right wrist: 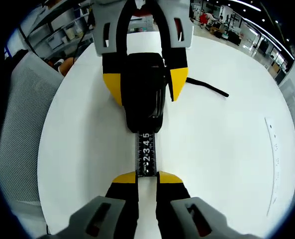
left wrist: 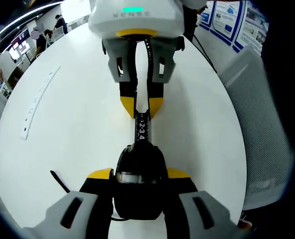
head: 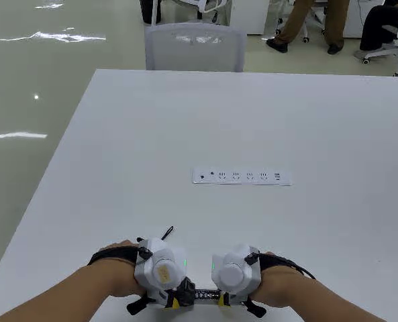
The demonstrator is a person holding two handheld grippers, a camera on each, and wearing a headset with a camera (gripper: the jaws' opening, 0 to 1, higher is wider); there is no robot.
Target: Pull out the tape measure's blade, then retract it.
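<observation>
Tape measure case [left wrist: 140,184], black, sits on the white desk [head: 252,121] at its near edge, clamped between the left tongs [left wrist: 140,174]. A short length of blade [right wrist: 146,154] is out, running flat just over the desk, digits 2 to 5 readable. Right tongs [right wrist: 147,178] are pinched on the blade's free end. In the head view both tongs face each other, close together, a hand behind each. A black strap [right wrist: 207,87] trails from the case side. Power strip [head: 241,176] is set in mid-desk, well apart. Grey mesh chair [head: 194,47] at the far edge.
</observation>
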